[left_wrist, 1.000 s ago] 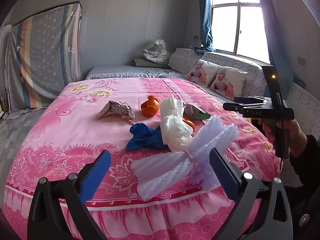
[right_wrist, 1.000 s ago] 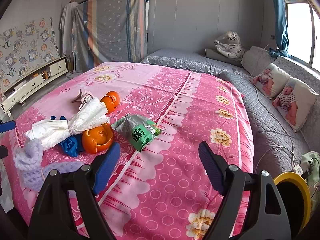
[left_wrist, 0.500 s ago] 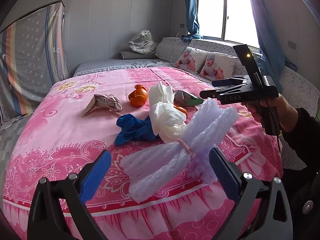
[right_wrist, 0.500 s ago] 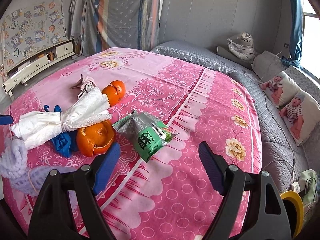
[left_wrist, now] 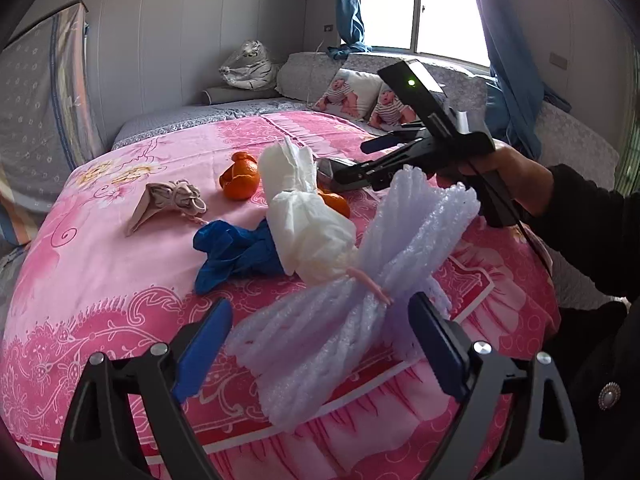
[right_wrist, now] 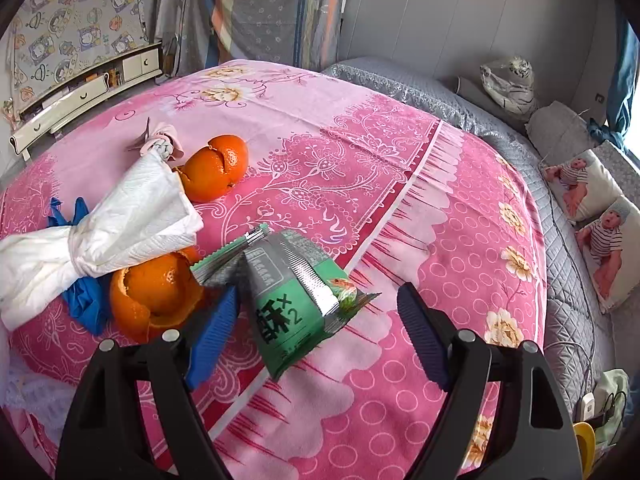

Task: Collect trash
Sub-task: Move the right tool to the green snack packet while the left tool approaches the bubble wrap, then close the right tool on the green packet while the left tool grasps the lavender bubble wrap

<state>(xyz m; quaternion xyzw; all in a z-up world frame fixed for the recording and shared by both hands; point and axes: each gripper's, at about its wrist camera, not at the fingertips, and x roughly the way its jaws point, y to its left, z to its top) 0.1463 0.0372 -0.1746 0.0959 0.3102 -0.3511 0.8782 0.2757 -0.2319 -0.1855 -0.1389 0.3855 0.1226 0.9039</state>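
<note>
The left gripper (left_wrist: 320, 344), with black arms and blue finger pads, is held spread wide and empty, low at the near edge of a pink floral bedspread (left_wrist: 92, 264). Between its fingers, a bundle of pale lilac foam netting (left_wrist: 360, 288), tied at its middle, is seen lying on the bed, its long axis running from near-left to far-right. Beyond it lie a white paper towel twist (left_wrist: 308, 224) and a crumpled blue glove (left_wrist: 236, 248).

The right gripper (right_wrist: 316, 328), equally spread and empty, is reached out level over the bed in the person's right hand (left_wrist: 508, 176). A green and grey snack wrapper (right_wrist: 296, 300) is framed between its fingers, its long axis pointing toward the camera. An orange peel shell (right_wrist: 156, 296) rests just left of the wrapper.
</note>
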